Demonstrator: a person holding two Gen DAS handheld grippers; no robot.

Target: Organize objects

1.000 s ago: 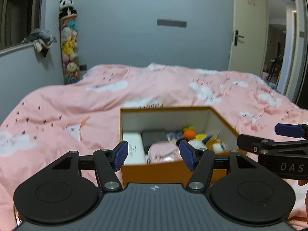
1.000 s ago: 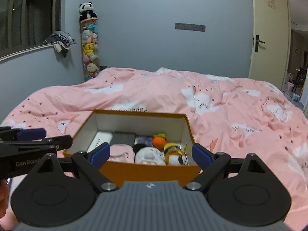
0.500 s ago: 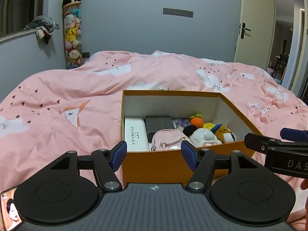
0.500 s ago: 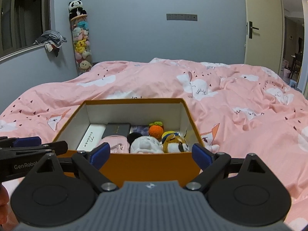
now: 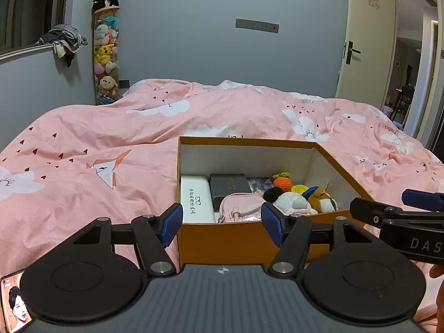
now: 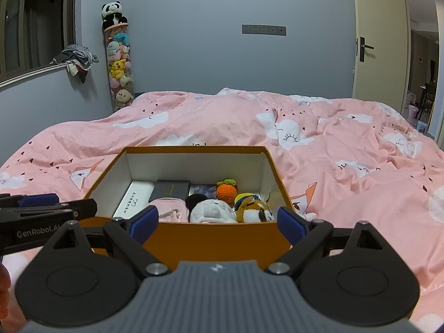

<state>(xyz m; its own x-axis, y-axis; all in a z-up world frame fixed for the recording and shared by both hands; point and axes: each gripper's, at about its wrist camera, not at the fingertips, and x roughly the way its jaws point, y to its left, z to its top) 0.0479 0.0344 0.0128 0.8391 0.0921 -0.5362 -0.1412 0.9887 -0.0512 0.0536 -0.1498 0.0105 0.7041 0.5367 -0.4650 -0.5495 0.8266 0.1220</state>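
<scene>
On the pink duvet (image 6: 347,149) an orange box (image 6: 216,238) is seen at 12 o'clock, already packed with a white case (image 6: 133,199), a pink pouch (image 5: 238,204) and plush toys (image 6: 213,211), while the left gripper (image 5: 221,222) and the right gripper (image 6: 217,220) are held wide and empty just before it, so either a finished tidy or a coming pick is fitted.

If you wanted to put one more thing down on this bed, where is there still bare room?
The pink duvet lies bare left of, right of and behind the orange box. Inside the box it is crowded: a white case, dark box, pink pouch and plush toys cover the floor. Both grippers, left and right, are open at its near wall.
</scene>
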